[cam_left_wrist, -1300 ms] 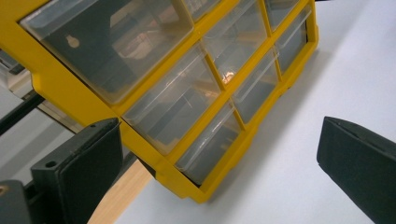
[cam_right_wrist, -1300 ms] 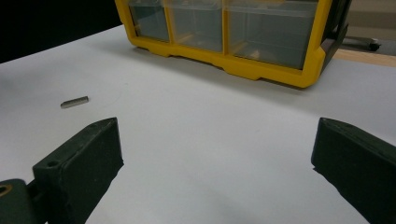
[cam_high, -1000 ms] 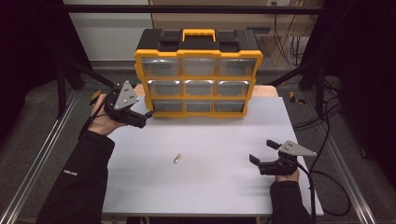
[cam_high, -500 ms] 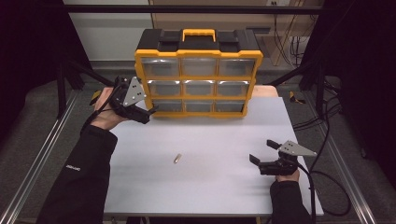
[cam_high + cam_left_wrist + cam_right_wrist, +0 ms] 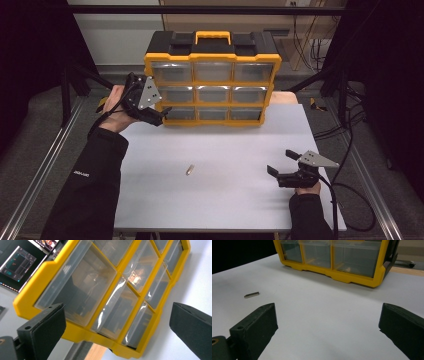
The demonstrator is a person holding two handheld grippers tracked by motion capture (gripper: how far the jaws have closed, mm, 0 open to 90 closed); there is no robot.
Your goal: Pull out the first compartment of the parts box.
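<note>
Drawer cabinet (image 5: 212, 80), a yellow plastic frame with nine clear, glossy drawer fronts and a black lid with a yellow handle, stands at the far edge of the matte white tabletop (image 5: 220, 200). The left gripper (image 5: 162, 114), fingers spread wide and holding nothing, now sits at the cabinet's lower-left corner, closer in than half a second ago. The right gripper (image 5: 281, 163) rests unmoved near the front right, fingers wide apart and empty. A small metal pin (image 5: 189, 169) lies mid-tabletop.
</note>
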